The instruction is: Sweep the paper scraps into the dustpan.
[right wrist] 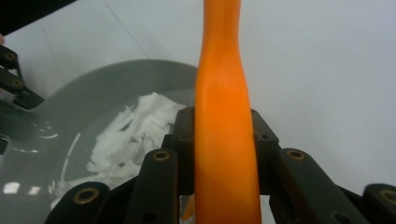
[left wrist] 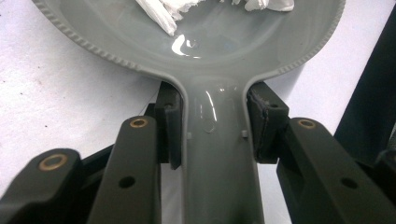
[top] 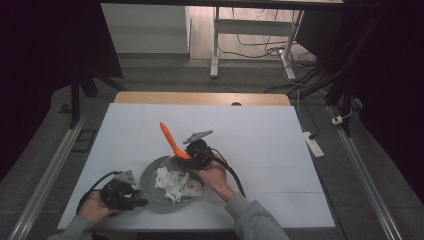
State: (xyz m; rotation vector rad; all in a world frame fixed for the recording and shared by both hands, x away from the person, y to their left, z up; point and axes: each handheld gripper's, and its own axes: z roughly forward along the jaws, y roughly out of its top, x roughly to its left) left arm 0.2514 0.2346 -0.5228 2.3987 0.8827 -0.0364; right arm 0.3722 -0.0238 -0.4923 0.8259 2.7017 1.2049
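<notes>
1. Now, at about seven o'clock on the white table (top: 260,125) in the high view, the left gripper (top: 134,199) sits in the person's left hand (top: 95,207) near the front edge, pointing toward three o'clock.
2. Its jaws pinch the handle (left wrist: 219,154) of a grey pan (top: 150,180); in the left gripper view the pads press both sides of the handle just below the bowl.
3. At six o'clock on the table the pan rests flat, holding a heap of torn white paper (top: 176,184) in its middle and right part.
4. At the pan's one o'clock rim, the right gripper (top: 192,156) is held in the right hand (top: 216,175).
5. Its jaws are clamped on an orange spatula (top: 172,141); in the right gripper view the pads grip the orange handle (right wrist: 224,140) on either side.
6. From the gripper the spatula slants up toward eleven o'clock, above the table beyond the pan.
</notes>
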